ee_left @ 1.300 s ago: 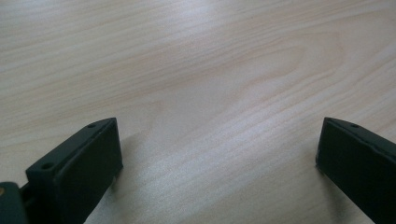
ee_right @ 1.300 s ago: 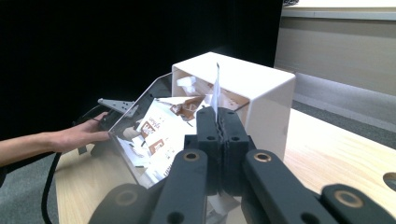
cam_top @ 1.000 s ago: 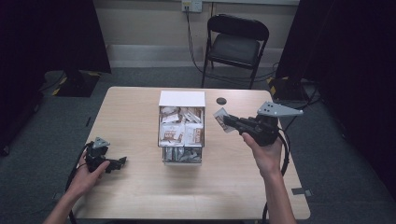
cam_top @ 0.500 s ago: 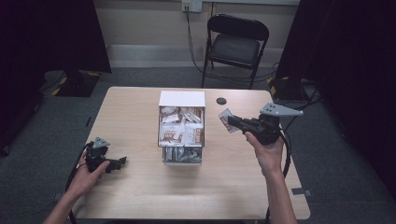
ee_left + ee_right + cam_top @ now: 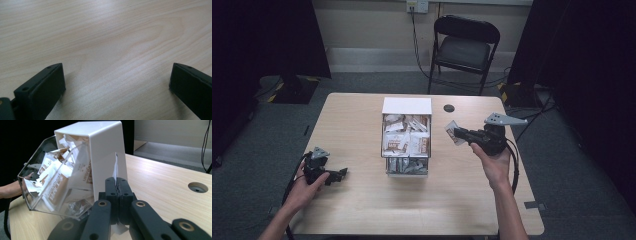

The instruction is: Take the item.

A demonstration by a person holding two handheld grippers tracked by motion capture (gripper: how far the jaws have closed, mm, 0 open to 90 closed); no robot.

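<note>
White sachet (image 5: 453, 132) sits pinched edge-on in the clamped right gripper (image 5: 460, 135), right of centre in the high view, just beside the clear sachet box (image 5: 406, 106). Judged mid-carry; next it needs setting down. Left gripper (image 5: 343, 172) rests open, lower left.

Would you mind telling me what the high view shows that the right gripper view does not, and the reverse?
High view alone: the left gripper resting on the table, the folding chair, and both forearms. Right gripper view alone: the jaws pressed together edge-on around a thin white packet. Both share the table, its round cable hole, the clear dispenser box full of packets, and the right gripper.
</note>
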